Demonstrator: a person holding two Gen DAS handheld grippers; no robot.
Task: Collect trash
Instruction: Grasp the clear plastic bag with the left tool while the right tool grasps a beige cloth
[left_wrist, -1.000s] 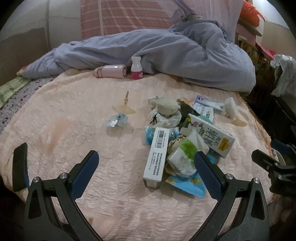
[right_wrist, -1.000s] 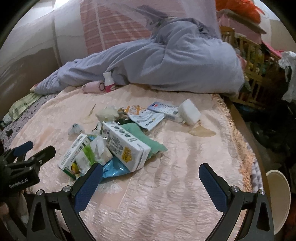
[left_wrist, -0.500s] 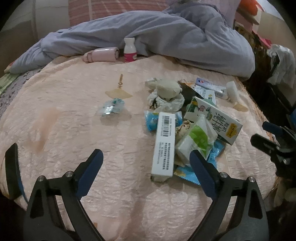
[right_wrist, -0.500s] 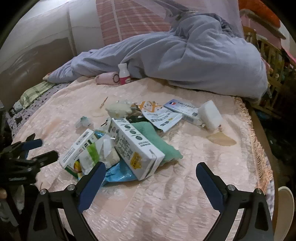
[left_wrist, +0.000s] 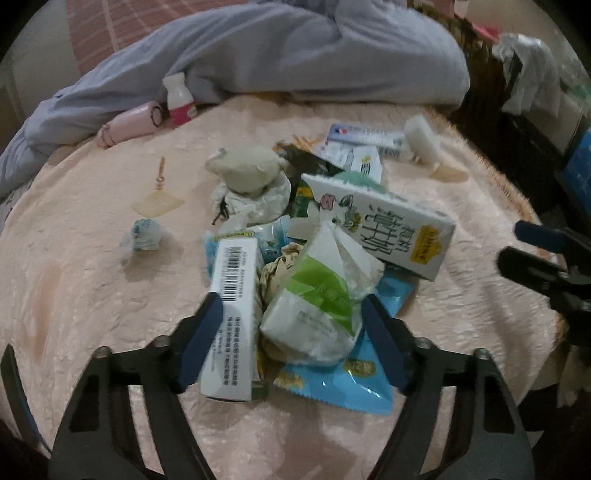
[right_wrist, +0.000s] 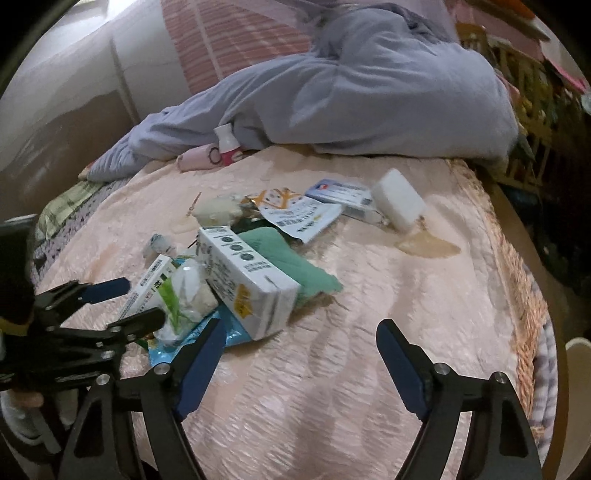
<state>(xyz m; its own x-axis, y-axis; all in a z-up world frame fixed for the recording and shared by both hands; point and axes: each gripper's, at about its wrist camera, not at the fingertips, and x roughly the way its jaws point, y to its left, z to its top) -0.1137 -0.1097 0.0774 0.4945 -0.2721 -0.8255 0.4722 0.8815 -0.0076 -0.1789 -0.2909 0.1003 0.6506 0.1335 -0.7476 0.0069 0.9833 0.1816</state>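
Closing left fingers (left_wrist: 291, 332) around barcode box (left_wrist: 234, 314) and tissue pack (left_wrist: 314, 317); right fingers (right_wrist: 299, 365) closing, empty.

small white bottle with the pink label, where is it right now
The small white bottle with the pink label stands upright at the far left of the bed, beside the pink cylinder lying against the lavender quilt.

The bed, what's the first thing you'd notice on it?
A heap of trash sits mid-bed on the pink bedspread: a milk carton, a green-and-white tissue pack and a barcoded box. The left gripper is closing around the pack and box. Behind, a rumpled lilac quilt lies across the bed.
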